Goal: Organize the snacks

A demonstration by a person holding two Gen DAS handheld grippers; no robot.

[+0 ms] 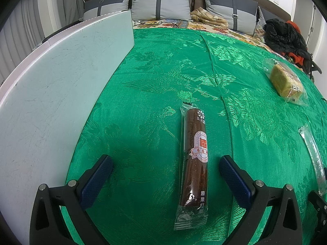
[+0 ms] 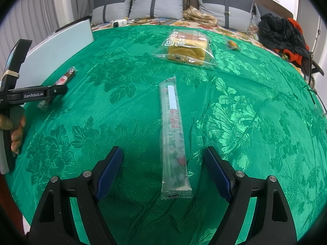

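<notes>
Across the green cloth (image 1: pixel 163 61), the white tray (image 1: pixel 51 91) lies at nine o'clock; left gripper (image 1: pixel 165 163) gapes over the brown roll (image 1: pixel 195 163), right gripper (image 2: pixel 163 159) over the clear stick pack (image 2: pixel 173 132); slick wrappers could slip sideways.

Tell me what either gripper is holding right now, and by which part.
Nothing. The left gripper straddles the brown snack stick, open; the right gripper straddles the clear snack stick, open.

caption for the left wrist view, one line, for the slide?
Open left tool poised over a dark red snack stick lying lengthwise on the green tablecloth, white board alongside.
</notes>
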